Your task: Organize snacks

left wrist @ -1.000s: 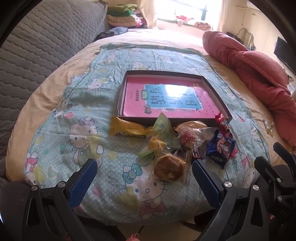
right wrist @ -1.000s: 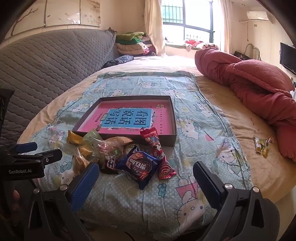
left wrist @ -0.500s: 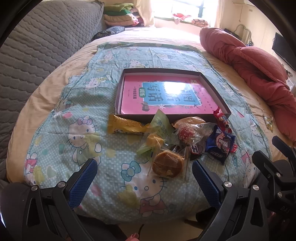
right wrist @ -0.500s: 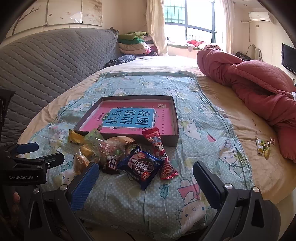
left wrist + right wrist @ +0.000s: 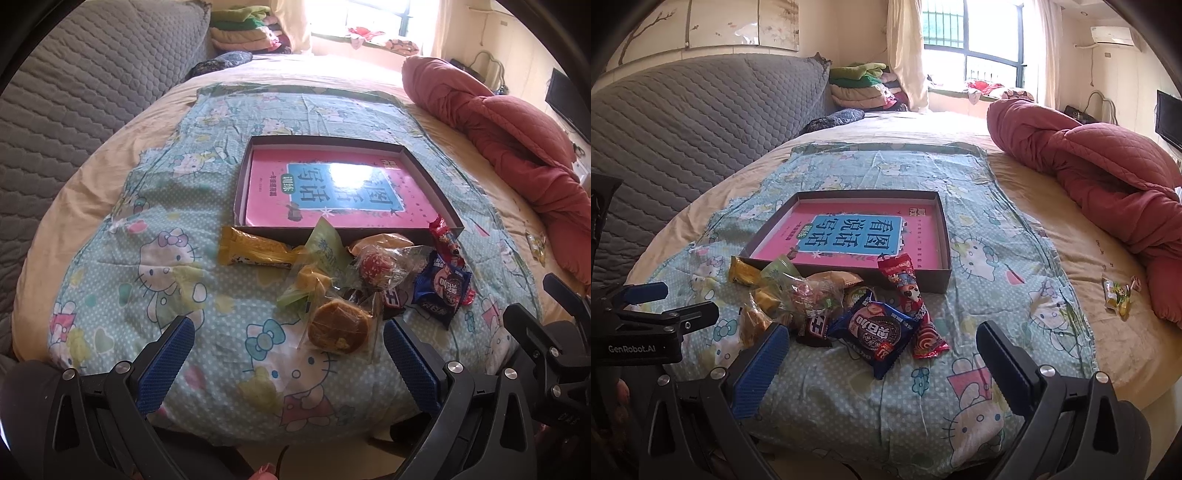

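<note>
A pile of wrapped snacks lies on the Hello Kitty sheet in front of a shallow brown box (image 5: pixel 242 186) (image 5: pixel 945 236) with a pink book inside. The pile holds a yellow packet (image 5: pixel 255 252), a green pouch (image 5: pixel 327 251), a round brown cake (image 5: pixel 338 326), a blue cookie pack (image 5: pixel 441 290) (image 5: pixel 875 330) and a red candy stick (image 5: pixel 908 291). My left gripper (image 5: pixel 288 360) is open and empty, just short of the brown cake. My right gripper (image 5: pixel 882 365) is open and empty, near the blue cookie pack. The left gripper also shows in the right wrist view (image 5: pixel 661 306).
A red quilt (image 5: pixel 1108 177) is bunched at the right of the bed. A small loose candy packet (image 5: pixel 1117 293) lies near it on the beige sheet. A grey padded headboard (image 5: pixel 683 129) runs along the left. Folded bedding (image 5: pixel 860 85) is stacked by the window.
Both grippers have drifted slightly closer to the snack pile. Both stay open. The snacks and the box have not moved.
</note>
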Motion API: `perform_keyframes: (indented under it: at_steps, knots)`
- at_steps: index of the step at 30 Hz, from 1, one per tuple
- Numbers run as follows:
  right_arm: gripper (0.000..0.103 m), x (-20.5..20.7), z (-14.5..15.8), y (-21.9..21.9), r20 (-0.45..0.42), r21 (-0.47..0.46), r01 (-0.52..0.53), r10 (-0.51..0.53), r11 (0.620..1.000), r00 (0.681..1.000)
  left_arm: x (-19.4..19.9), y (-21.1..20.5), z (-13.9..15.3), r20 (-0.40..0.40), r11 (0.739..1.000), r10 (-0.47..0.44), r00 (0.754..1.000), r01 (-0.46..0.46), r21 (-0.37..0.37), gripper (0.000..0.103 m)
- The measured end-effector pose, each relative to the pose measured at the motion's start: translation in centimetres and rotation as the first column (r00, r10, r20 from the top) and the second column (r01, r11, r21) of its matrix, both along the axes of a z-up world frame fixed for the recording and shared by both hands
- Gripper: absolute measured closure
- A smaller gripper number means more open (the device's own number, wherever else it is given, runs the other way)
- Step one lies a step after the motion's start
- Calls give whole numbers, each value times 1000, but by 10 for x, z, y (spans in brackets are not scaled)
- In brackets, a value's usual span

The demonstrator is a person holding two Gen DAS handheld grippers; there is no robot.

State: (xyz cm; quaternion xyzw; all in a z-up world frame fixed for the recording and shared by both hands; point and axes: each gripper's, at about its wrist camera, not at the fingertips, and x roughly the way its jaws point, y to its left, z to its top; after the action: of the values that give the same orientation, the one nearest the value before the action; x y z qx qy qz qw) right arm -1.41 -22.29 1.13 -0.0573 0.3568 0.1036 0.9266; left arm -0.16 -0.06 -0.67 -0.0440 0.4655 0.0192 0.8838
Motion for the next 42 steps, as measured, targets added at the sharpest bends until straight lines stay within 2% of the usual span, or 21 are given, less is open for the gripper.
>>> perform_keyframes:
  at_steps: [34,42]
  knots:
    - [1,1,1,3,7,-10,-6,6,1000,1000,2,-1,-3,-11,1000,-18,1000,18,3,1]
    - [1,8,-5,1,-5,-7,-12,12,1000,1000,8,6,-16,-62,1000,-2,998,0,-28,1]
